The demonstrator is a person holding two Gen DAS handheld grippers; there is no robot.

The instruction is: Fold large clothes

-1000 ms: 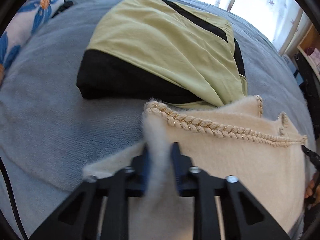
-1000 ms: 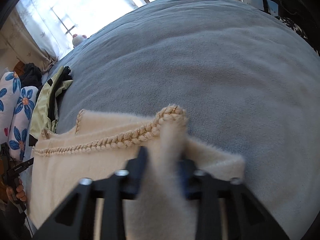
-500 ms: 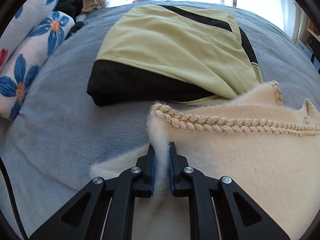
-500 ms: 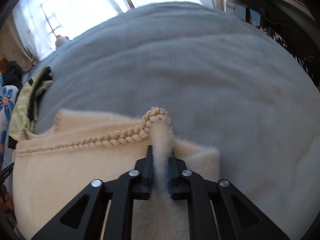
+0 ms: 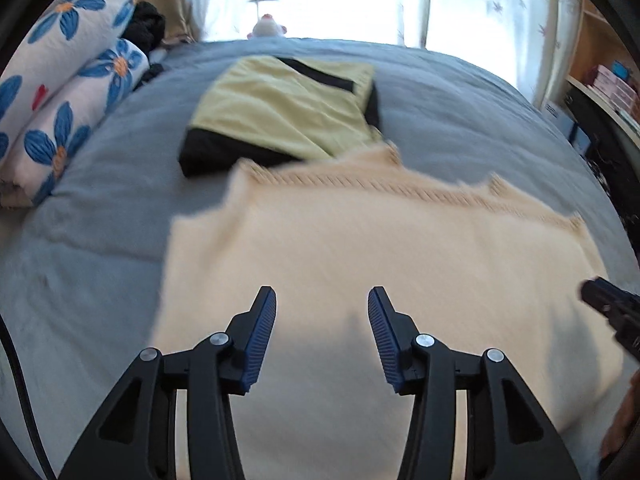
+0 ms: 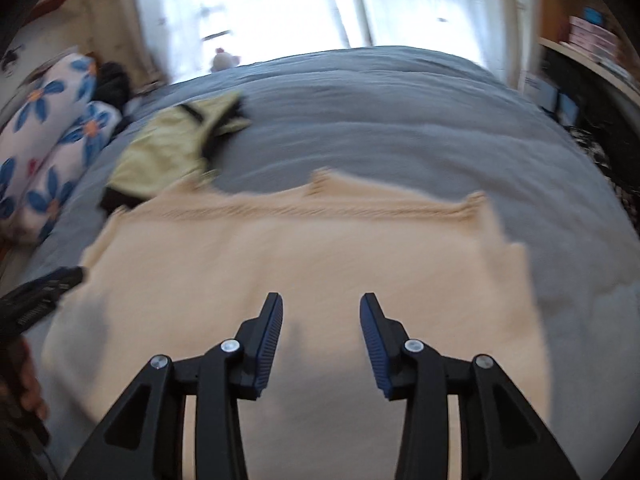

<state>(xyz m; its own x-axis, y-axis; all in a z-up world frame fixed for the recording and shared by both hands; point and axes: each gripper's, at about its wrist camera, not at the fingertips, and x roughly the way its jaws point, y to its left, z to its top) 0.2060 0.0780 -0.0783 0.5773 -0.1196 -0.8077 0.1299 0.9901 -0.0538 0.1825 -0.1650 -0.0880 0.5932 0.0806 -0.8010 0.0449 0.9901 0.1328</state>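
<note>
Two garments lie on the grey bed (image 5: 460, 112): one cream sweater (image 5: 360, 248), spread flat across the middle of both views with its braided trim at 12 o'clock, and one folded yellow-green and black jacket (image 5: 288, 108) beyond it at 11 o'clock, its near edge just touched by the sweater's collar. Two rolled floral pillows (image 5: 68, 92) sit stacked at 9 to 10 o'clock, and one small plush toy (image 5: 267, 26) stands at 12 o'clock against the bright window. The sweater's near end is cut off behind the gripper frames, the right wrist view is heavily smeared, and a dark heap behind the pillows is too dim to identify. The left gripper (image 5: 322, 300) is partly spread and opening, nothing between its blue pads, which hover over the cream cloth. The right gripper (image 6: 321, 306) is likewise part-way apart and opening, empty above the sweater; its tip shows at 3 o'clock in the left view.
</note>
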